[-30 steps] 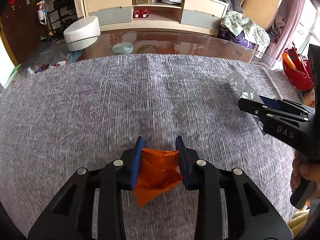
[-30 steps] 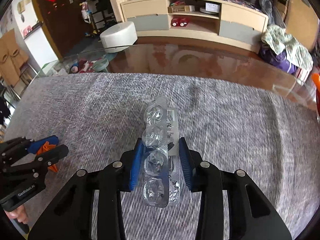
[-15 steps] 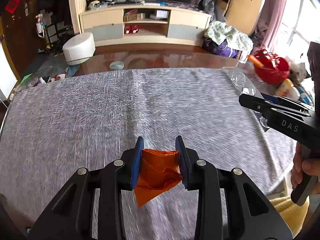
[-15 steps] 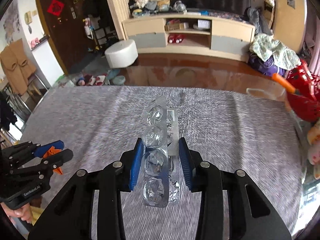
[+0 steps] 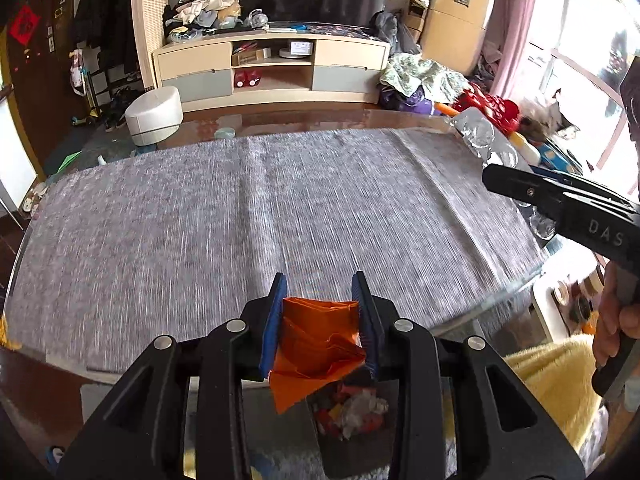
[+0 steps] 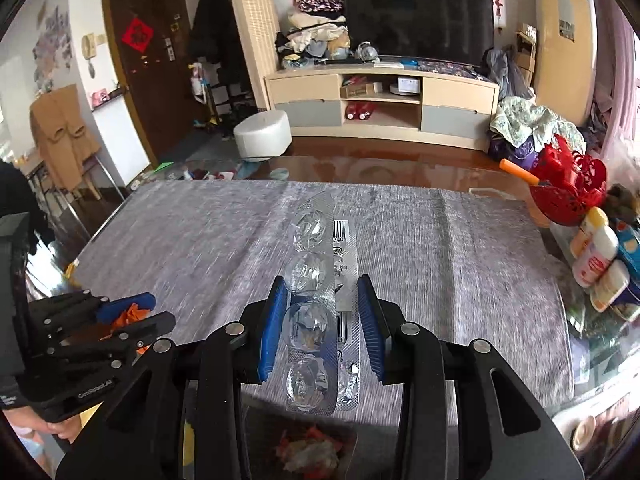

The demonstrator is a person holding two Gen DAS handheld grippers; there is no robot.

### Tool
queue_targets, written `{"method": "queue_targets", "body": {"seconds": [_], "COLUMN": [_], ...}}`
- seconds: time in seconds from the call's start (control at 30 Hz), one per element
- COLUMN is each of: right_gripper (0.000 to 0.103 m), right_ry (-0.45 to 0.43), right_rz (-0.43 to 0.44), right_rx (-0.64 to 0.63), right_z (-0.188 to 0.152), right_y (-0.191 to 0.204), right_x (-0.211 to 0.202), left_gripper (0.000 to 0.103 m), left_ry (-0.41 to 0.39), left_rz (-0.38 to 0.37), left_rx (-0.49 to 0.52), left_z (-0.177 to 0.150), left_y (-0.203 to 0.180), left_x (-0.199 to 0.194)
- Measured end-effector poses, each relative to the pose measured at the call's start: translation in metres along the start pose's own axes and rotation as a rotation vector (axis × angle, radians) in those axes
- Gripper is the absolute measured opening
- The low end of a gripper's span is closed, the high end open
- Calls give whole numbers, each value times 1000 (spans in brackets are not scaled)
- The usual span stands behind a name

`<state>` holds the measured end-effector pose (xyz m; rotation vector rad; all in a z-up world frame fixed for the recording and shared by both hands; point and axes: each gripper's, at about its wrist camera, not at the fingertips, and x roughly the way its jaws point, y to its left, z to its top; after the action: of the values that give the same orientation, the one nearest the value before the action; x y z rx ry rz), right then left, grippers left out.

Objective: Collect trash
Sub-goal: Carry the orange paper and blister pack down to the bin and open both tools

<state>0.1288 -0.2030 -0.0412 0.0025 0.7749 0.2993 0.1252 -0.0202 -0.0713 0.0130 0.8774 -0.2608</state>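
Note:
My left gripper is shut on a crumpled orange paper scrap and holds it past the near edge of the grey-clothed table. My right gripper is shut on an empty silver blister pack that sticks up between the blue pads. A bin with mixed trash lies below the left gripper, and it also shows below the right gripper. The right gripper appears at the right of the left wrist view; the left gripper appears at the lower left of the right wrist view.
A red basket and several bottles stand at the table's right end. A white stool and a TV cabinet stand beyond the far edge. A yellow fabric lies low at right.
Both grippers have pulled back toward the near table edge with their items held. The trash bin has come into view beneath them.

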Motion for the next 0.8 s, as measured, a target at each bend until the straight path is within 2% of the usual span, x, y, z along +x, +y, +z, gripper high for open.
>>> {"method": "queue_targets", "body": {"seconds": [0.17,0.4,0.6,0.8], "right_gripper": [37,37,37,37], "right_ry": [28,96,177,265], "right_rz": [0,23,46,62], "right_rx": [2,63,124,153], "right_z": [-37,-90,-136,-172], "right_y": [5,8,10,13], "right_x": [-11,-6,11,36], "left_gripper": [32,32,32,32], "left_ry": [19,66,147,212], "left_rz": [-22,-56,-90,-84], "left_rx": [9,-13,-43,-55], "left_z": [-38,-85,-129,-161], "left_y": [-12,-18,-21,-18], "left_x": [-12,-11,13,41]}}
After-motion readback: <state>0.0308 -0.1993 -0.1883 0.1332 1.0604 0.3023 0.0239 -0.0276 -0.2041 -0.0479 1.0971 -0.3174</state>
